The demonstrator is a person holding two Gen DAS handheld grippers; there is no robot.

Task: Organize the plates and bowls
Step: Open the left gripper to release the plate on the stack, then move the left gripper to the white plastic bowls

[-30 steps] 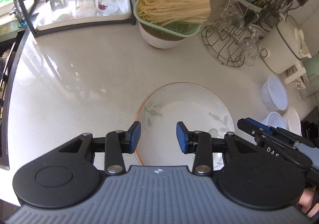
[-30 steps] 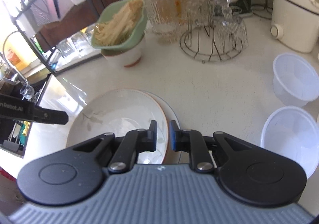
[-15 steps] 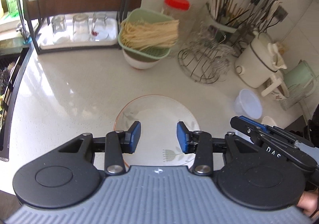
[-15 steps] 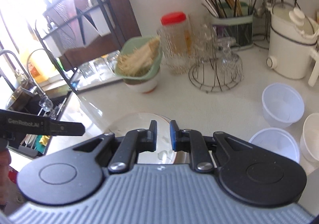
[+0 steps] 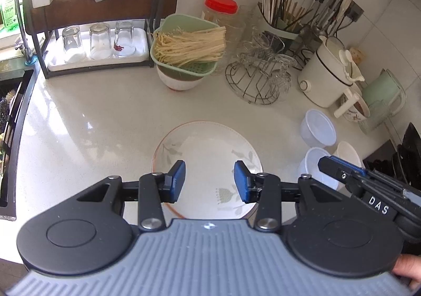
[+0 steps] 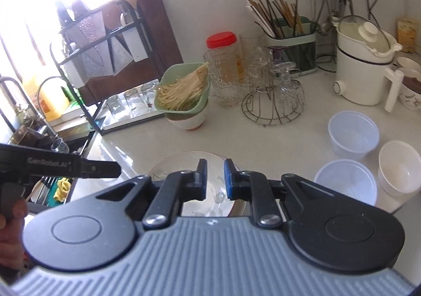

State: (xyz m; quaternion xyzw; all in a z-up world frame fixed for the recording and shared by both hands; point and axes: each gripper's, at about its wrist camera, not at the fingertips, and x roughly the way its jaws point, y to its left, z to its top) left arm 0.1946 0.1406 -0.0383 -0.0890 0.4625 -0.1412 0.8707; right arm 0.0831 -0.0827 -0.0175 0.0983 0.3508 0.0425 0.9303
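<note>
Plate (image 5: 208,161) flat on counter (image 5: 92,125), nothing on it. Left gripper (image 5: 209,181) over plate's near edge, fingers partway open, empty. Right gripper (image 6: 213,179) also above plate, fingers narrow w/ a small gap, nothing between. Three tubs (image 5: 318,130) just right of plate. Noodle basket (image 5: 188,46) behind plate, glass rack (image 5: 256,80) behind-right, pot (image 5: 326,77) further right.
</note>
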